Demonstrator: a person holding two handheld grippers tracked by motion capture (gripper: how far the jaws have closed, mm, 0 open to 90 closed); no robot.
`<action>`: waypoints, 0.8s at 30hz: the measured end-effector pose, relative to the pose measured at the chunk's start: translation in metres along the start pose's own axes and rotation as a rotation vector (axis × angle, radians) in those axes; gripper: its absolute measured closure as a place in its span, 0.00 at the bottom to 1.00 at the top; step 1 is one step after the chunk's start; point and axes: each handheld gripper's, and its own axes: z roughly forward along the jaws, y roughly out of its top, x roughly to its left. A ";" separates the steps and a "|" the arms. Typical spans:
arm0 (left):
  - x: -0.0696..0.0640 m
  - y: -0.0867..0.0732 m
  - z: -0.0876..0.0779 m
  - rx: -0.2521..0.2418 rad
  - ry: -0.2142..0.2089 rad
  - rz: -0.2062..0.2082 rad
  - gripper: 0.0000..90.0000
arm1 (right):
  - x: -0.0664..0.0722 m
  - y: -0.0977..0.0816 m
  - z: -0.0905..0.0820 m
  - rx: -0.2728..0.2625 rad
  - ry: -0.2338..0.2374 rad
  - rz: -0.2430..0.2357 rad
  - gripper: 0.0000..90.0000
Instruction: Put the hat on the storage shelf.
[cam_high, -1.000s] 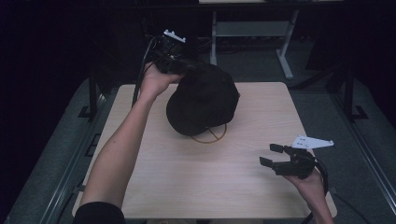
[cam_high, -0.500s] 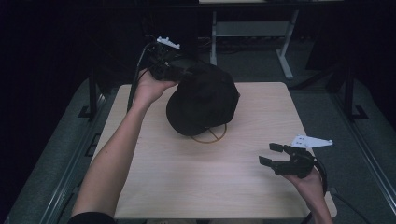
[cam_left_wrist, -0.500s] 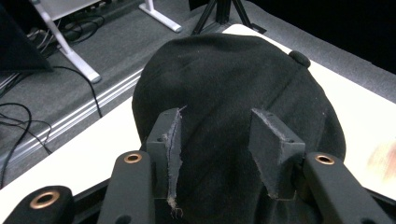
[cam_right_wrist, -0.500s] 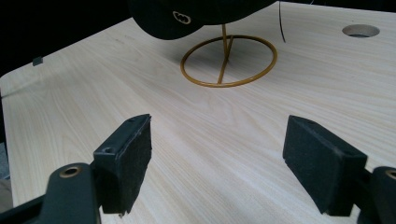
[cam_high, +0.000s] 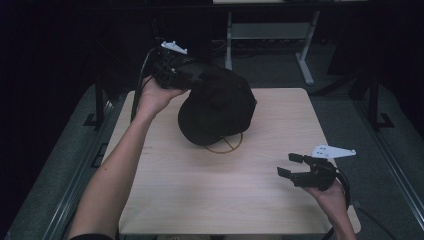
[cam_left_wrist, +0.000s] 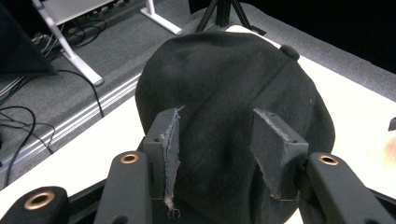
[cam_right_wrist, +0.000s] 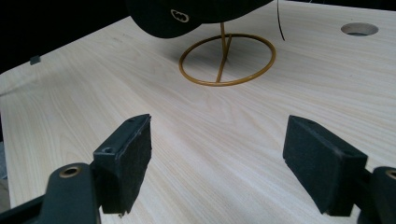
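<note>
My left tongs (cam_left_wrist: 219, 144) have just been opening; their frayed pads straddle the soft black cap (cam_high: 216, 107), which hides most of its gold wire stand (cam_right_wrist: 227, 58) mid-worktop (cam_high: 210, 200). My right tongs (cam_right_wrist: 224, 158) gape empty over pale woodgrain.

Dark room; grey carpet floor (cam_high: 350, 115); white desk frame (cam_high: 270, 30) behind.

Cap (cam_left_wrist: 233, 93): matt black cloth, seams visible. Stand (cam_right_wrist: 227, 60): thin, smooth, brass-coloured metal wire. Tabletop (cam_high: 225, 190): pale wood grain, smooth, low sheen. Left fingers (cam_left_wrist: 275, 149): matt black pads, frayed at edges. Floor (cam_left_wrist: 107, 51): grey carpet, rough.
</note>
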 end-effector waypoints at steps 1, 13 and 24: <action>0.000 -0.002 -0.001 0.000 -0.002 0.001 0.56 | 0.000 0.000 0.000 -0.001 0.000 0.000 0.26; -0.007 -0.024 -0.019 -0.025 -0.015 0.000 0.53 | 0.002 0.001 0.002 0.011 -0.006 -0.011 0.25; -0.028 -0.058 -0.038 -0.066 -0.024 0.018 0.51 | 0.002 0.001 0.001 0.013 -0.008 -0.004 0.23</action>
